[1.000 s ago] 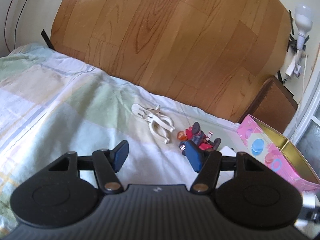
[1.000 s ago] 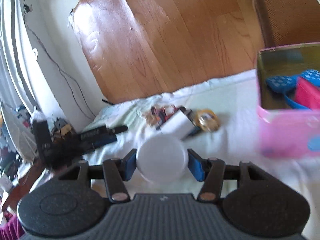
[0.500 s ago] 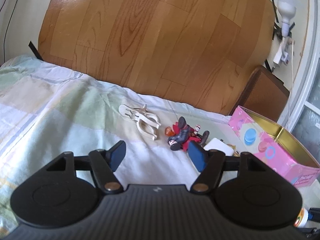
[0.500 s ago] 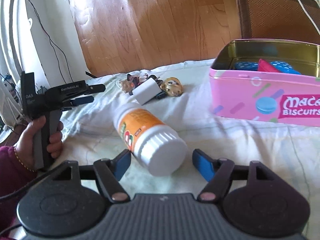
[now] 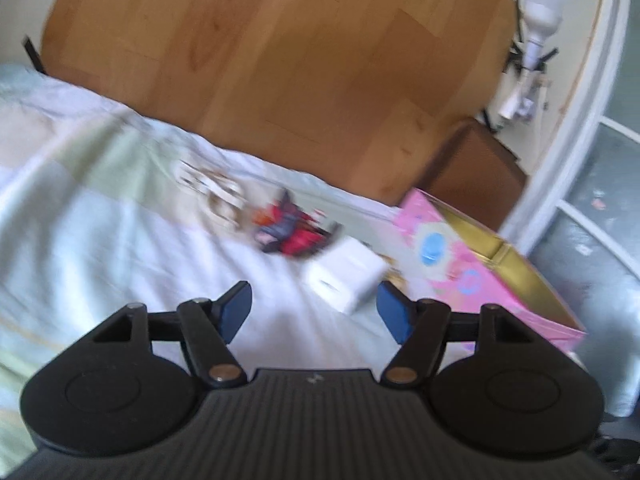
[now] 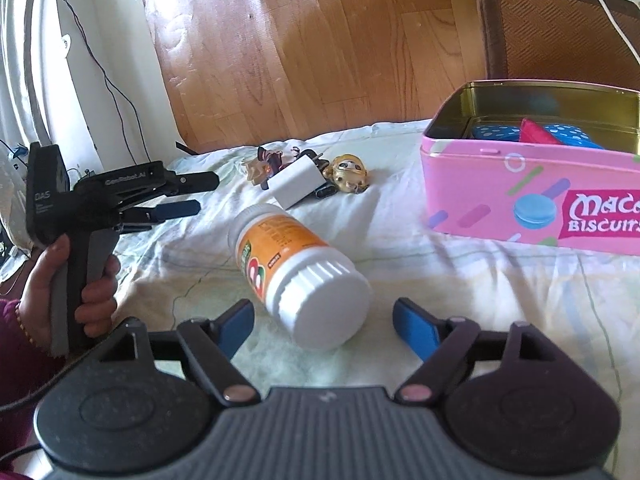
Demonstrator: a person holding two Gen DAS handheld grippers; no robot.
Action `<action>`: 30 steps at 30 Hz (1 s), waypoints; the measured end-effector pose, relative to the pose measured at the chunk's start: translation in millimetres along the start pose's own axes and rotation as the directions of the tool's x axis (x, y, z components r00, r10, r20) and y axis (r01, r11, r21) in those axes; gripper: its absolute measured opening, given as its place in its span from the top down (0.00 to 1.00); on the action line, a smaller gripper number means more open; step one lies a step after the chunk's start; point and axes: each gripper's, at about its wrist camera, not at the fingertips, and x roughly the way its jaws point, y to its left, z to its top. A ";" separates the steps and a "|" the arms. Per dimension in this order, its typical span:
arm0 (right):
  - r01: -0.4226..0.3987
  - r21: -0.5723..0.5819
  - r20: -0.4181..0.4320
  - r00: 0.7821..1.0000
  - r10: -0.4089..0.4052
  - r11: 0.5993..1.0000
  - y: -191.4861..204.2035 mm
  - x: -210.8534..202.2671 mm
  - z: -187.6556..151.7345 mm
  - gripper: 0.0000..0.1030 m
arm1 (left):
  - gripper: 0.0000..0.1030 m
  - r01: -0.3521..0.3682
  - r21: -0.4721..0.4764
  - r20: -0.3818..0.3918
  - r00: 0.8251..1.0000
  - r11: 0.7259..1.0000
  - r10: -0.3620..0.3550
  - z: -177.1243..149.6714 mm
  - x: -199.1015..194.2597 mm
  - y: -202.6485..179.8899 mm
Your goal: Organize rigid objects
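An orange-labelled pill bottle (image 6: 296, 256) with a white cap lies on its side on the bed sheet. My right gripper (image 6: 322, 310) stands around the cap end with its jaws opening; the pads do not touch the bottle. A pink biscuit tin (image 6: 520, 200) at the right holds blue and red things (image 6: 532, 132). My left gripper (image 5: 312, 296) is open, just short of a white charger (image 5: 344, 274). Beyond it lie a blurred red toy figure (image 5: 288, 232) and white clips (image 5: 212, 192). A gold figurine (image 6: 350, 172) rests beside the charger (image 6: 298, 182). A person's hand (image 6: 80, 292) holds the left gripper (image 6: 200, 194).
A wooden headboard (image 5: 280, 60) rises behind the bed. A brown woven chair back (image 6: 560, 28) stands behind the tin (image 5: 472, 276). A lamp bulb (image 5: 540, 8) hangs on the right wall, and cables run down the left wall. The sheet (image 6: 480, 300) is rumpled.
My right gripper has let go of the bottle, which now lies on the sheet, and its jaws have spread wider. The left view has swung right, bringing the charger before its fingers.
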 end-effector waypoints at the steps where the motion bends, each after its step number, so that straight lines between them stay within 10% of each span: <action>1: 0.001 -0.002 0.000 1.000 -0.001 1.000 0.3 0.3 0.1 0.23 | 0.31 0.024 -0.001 -0.013 1.000 1.000 -0.024 -2.3 1.9 -4.2; 16: 0.008 -0.036 -0.006 1.000 -0.008 0.999 7.6 6.0 3.0 0.24 | 0.31 0.229 -0.013 -0.181 0.957 0.973 -0.227 -33.6 34.2 -61.2; 30: -0.011 -0.080 -0.019 1.000 0.009 0.997 9.4 8.1 4.1 0.32 | 0.31 0.256 -0.003 -0.215 0.944 0.967 -0.251 -40.2 39.3 -71.1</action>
